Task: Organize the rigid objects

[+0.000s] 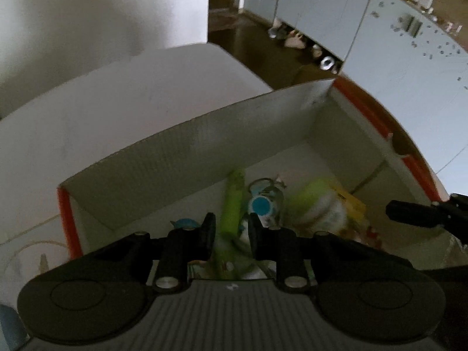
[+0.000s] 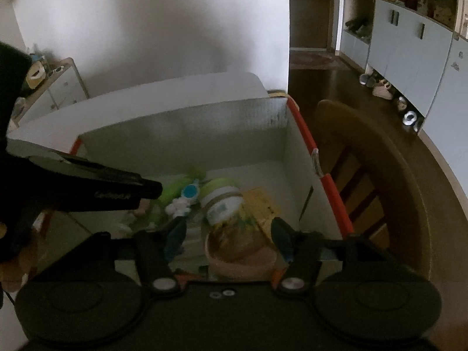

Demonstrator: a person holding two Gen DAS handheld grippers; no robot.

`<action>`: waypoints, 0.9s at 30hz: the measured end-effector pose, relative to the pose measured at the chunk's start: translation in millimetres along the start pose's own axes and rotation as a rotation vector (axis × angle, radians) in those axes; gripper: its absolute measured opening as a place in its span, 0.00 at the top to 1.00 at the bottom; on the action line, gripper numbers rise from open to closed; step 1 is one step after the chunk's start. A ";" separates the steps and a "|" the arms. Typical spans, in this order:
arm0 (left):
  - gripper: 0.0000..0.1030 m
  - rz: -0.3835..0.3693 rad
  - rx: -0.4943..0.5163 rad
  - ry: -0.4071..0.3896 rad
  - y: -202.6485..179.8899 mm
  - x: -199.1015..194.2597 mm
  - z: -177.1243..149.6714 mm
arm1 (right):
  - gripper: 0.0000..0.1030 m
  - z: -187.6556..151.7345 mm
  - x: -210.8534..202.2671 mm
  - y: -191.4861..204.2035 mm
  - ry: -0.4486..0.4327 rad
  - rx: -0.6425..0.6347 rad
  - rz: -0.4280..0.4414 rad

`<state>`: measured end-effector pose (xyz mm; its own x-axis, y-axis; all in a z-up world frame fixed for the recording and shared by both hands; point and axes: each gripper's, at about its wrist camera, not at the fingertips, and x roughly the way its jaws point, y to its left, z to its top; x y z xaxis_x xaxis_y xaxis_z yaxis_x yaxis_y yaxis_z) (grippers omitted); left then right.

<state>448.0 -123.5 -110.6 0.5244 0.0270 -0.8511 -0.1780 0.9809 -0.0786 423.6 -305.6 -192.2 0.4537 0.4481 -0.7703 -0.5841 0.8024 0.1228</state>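
Below, inside the cardboard box (image 2: 298, 158), the jar (image 2: 231, 234) lies just under the half-open, empty right tongs (image 2: 228, 234), lid end pointing away, while the left tongs (image 1: 231, 228) hang nearly closed, gripping nothing.

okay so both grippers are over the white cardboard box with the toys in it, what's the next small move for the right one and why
Probably lift the right gripper straight up, clear of the white cardboard box with orange edges. Its jaws stand open, and the tan round cup between them looks released among the toys. The left gripper hangs close alongside, so rising seems safer than swinging sideways.
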 end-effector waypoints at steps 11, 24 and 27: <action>0.47 -0.067 0.047 -0.143 11.1 -62.5 -27.2 | 0.25 -11.6 -47.3 36.5 -0.088 0.012 0.006; 0.30 -0.113 0.101 -0.258 28.1 -127.5 -65.4 | 0.08 -37.9 -94.4 73.0 -0.206 0.042 0.003; 0.28 -0.125 0.103 -0.271 33.7 -138.3 -74.8 | 0.03 -45.5 -107.4 75.6 -0.241 0.055 0.004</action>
<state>307.2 -108.5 -34.4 0.7423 -0.0586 -0.6675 -0.0197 0.9938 -0.1091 300.1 -311.0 -128.7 0.6027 0.5275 -0.5988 -0.5516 0.8176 0.1650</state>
